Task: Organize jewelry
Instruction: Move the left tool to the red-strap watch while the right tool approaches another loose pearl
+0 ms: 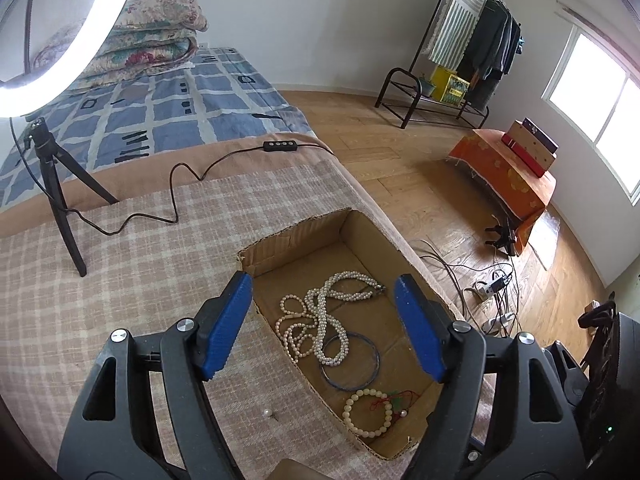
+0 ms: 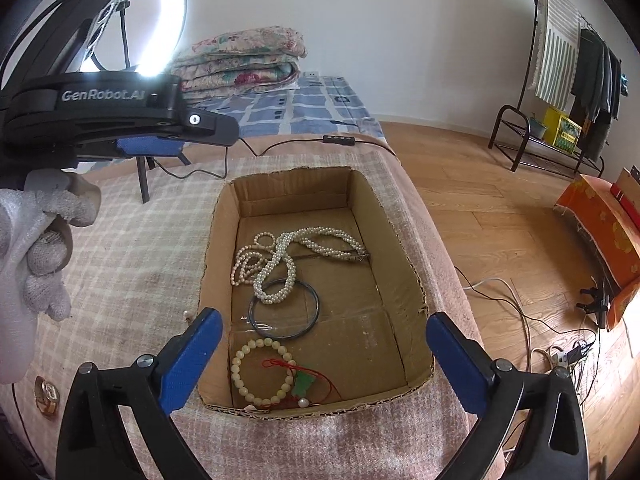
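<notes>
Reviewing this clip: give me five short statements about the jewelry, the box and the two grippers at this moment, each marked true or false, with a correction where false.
1. The pearl necklace lies inside the cardboard box. True.
2. The right gripper is clamped on the dark bangle. False: its jaws stand wide open with nothing gripped, and the bangle lies on the box floor.
3. A loose pearl lies on the checked cloth outside the box. True.
4. The cream bead bracelet hangs on the clothes rack. False: it lies in the box, at its near end.
5. The left gripper is empty. True.
</notes>
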